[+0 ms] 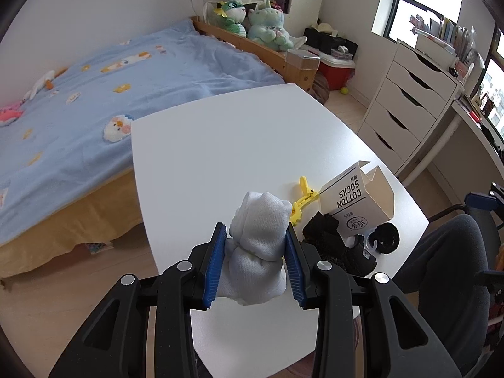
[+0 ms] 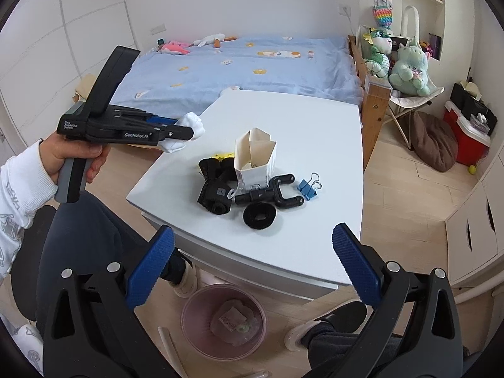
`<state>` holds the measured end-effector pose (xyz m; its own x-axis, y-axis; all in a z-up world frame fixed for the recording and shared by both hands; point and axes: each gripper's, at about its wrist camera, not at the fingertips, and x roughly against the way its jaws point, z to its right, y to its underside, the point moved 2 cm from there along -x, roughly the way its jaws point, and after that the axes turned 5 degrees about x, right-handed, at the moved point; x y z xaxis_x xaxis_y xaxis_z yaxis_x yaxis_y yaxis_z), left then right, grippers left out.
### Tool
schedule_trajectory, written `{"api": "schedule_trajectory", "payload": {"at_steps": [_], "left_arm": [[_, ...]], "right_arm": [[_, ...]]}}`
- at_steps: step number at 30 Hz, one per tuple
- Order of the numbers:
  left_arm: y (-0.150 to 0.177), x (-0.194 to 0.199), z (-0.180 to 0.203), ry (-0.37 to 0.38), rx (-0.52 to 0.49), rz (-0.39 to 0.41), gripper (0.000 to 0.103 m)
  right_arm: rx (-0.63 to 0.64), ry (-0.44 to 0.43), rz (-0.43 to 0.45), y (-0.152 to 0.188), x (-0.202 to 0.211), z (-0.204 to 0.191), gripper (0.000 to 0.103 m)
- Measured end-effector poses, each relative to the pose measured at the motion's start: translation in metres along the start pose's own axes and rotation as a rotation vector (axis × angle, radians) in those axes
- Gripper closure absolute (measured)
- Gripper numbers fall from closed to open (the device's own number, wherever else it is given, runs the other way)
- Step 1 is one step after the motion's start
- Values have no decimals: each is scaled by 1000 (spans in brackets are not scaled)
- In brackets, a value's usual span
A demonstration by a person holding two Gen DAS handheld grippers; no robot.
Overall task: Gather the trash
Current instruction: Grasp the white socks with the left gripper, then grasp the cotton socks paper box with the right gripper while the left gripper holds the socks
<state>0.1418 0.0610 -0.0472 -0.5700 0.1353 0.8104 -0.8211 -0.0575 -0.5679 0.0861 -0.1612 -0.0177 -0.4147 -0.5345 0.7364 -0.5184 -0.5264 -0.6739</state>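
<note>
Left tongs (image 1: 255,245) are clamped on a white sock bundle (image 1: 258,236) at lower centre, above the bench (image 1: 220,145). Soft and light, it squashes, so hold its thick middle. Right tongs (image 2: 252,264) gape empty.

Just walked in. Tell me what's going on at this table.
A seated person is clearing a white table with handheld tongs. The left tongs are clamped on a white sock bundle, held off the table. The right tongs hang open and empty above a pink bin on the floor. A sock box, black items and a blue binder clip remain.
</note>
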Motion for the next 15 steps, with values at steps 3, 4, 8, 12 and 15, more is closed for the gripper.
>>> {"api": "schedule_trajectory", "payload": {"at_steps": [3,4,8,12,15], "left_arm": [[8,10,3,-8,-2,14,67],[11,13,4,-6,1,19,67],[20,20,8,-9,1,30,67],[27,24,12,-5,-8,32,67],[32,27,15,1,-11,35,67]], "right_arm": [[14,10,-8,-14,-9,0,4],[17,11,-11,-18,-12,1,4],[34,10,-36,-37,-28,1,4],[61,26,-81,-53,-46,-1,4],[65,28,-119,-63,-62,0,4]]}}
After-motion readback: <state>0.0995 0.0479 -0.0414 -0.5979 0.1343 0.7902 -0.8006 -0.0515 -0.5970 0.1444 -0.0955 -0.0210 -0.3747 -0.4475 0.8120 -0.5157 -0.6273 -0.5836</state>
